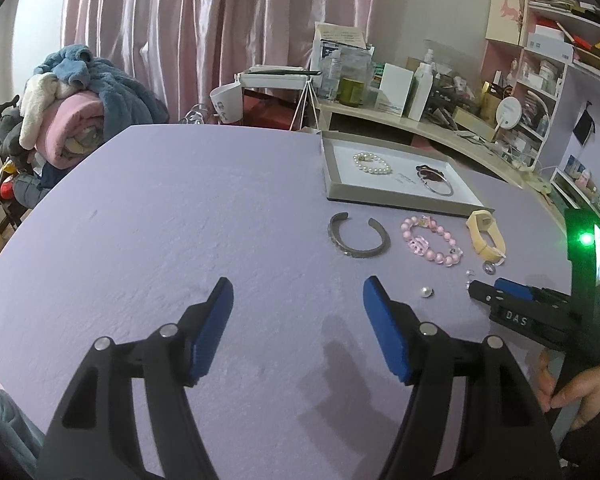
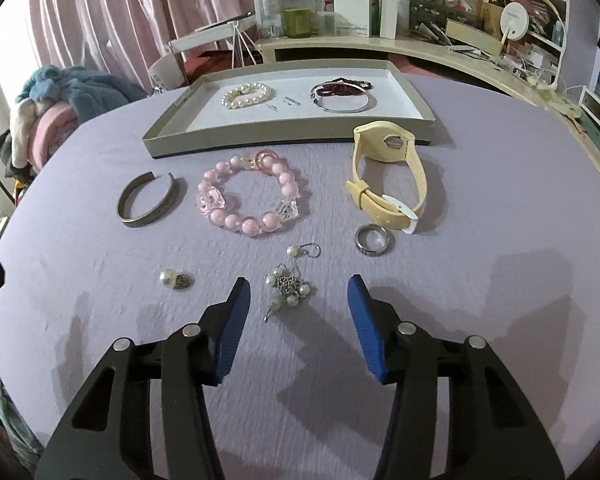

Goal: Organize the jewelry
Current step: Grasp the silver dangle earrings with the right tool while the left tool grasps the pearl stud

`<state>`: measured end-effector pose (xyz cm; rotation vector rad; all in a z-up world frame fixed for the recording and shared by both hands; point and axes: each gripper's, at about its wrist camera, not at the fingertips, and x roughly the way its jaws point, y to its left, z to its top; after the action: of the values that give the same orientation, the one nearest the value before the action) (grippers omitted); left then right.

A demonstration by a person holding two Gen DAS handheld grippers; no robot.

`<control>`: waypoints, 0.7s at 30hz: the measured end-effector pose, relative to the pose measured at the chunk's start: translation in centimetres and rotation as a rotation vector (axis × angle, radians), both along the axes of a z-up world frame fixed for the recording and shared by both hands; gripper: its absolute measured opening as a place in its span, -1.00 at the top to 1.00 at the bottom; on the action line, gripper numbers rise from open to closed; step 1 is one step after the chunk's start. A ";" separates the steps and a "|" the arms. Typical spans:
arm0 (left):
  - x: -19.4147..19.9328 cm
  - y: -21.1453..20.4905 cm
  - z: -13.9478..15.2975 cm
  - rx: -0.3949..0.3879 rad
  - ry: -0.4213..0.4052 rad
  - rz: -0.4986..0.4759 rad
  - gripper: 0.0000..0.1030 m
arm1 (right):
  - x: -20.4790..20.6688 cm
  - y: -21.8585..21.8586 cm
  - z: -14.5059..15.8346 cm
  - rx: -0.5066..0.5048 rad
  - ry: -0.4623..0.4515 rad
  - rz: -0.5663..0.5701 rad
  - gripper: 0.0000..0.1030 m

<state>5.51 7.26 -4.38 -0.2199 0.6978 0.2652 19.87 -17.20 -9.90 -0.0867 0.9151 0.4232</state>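
Right wrist view is showing most of the jewelry: a tangled pearl chain [image 2: 290, 286], a ring [image 2: 372, 240], a pearl earring [image 2: 176, 279], a pink bead bracelet [image 2: 247, 196], a metal cuff [image 2: 148, 200] and a cream watch [image 2: 388, 176], all lying on the lilac counter [image 2: 500, 208]. Beyond them a tray [image 2: 414, 98] is sitting with a pearl bracelet [image 2: 246, 95], a dark bead bracelet [image 2: 342, 86] and a thin bangle [image 2: 346, 102] inside.

Left wrist view is showing less of it: the chain is mostly hiding behind the right gripper [image 1: 474, 289], which is reaching in from the right edge, low over the counter. This view is picking up the hand [image 1: 580, 388] holding that tool, and a green light glowing on it.

Cuff is lying flat, its gap pointing toward the tray. Watch is resting on its side as a closed loop, long axis running from the tray toward the ring, buckle end nearest the ring.

Right gripper [image 2: 299, 295] is standing open, holding nothing. The chain is lying between its fingertips, nearer the left one, not visibly touching either. The ring is lying just ahead of the right fingertip.

Left gripper [image 1: 298, 294] is also spread wide and empty over bare counter. The cuff is lying ahead and slightly right of it, apart; the earring [image 1: 426, 292] is sitting just right of its right fingertip.
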 end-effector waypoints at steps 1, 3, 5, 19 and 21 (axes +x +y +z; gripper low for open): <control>-0.1 0.0 0.0 0.000 0.000 0.000 -0.31 | 0.1 0.1 -0.1 -0.006 0.000 0.001 0.00; -0.1 0.0 0.0 -0.001 0.001 -0.001 -0.31 | 0.4 0.5 -0.3 -0.026 0.002 0.003 0.00; -0.1 0.0 -0.1 -0.003 0.004 -0.005 -0.31 | 0.2 0.9 -0.5 -0.062 -0.013 0.007 0.03; 1.8 -2.3 -1.1 -0.045 0.037 -0.111 -0.31 | -1.1 -4.1 1.8 0.148 0.032 -0.047 0.84; 2.1 -2.9 -1.2 -0.049 0.043 -0.134 -0.31 | -1.4 -5.3 2.9 0.181 0.002 -0.069 0.84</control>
<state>7.65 4.32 -5.61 -0.2140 0.7589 0.1254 18.44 -22.52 -6.96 0.1103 0.8755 0.4400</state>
